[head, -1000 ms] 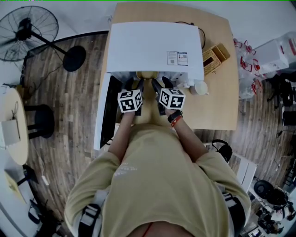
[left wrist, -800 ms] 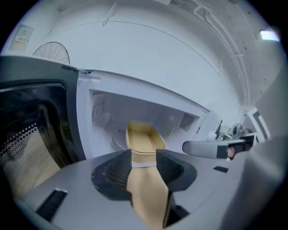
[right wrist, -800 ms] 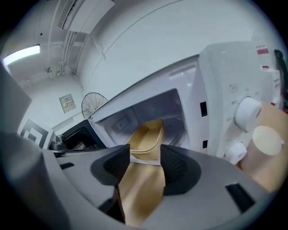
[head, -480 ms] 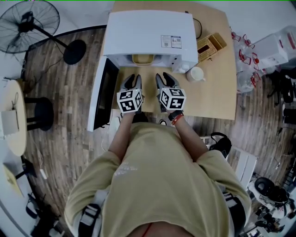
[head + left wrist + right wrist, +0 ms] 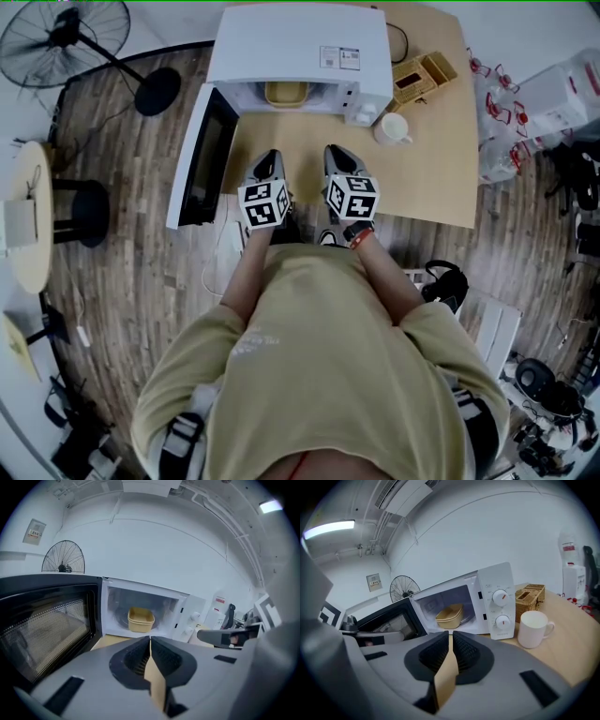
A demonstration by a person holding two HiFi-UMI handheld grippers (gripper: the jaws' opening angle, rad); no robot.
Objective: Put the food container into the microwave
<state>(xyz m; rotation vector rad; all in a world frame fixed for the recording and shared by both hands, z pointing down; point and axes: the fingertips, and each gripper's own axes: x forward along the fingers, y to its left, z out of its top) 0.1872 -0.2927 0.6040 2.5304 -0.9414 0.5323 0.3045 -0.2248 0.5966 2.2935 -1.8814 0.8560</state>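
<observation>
a white microwave (image 5: 291,47) stands at the tabletop's (image 5: 441,178) far left corner, its door (image 5: 202,169) swung open to the left. the yellow food container (image 5: 286,93) sits inside it. near the front edge, the left gripper (image 5: 269,156) and right gripper (image 5: 337,151) have just been closing; their jaws are together, empty. a white mug (image 5: 392,128) stands just right of the microwave.

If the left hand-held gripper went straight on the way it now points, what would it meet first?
Most likely the yellow food container inside the open microwave: the shut, empty left hand-held gripper aims into its cavity. It tilts downward, so the table may come first; depth is unclear.
</observation>
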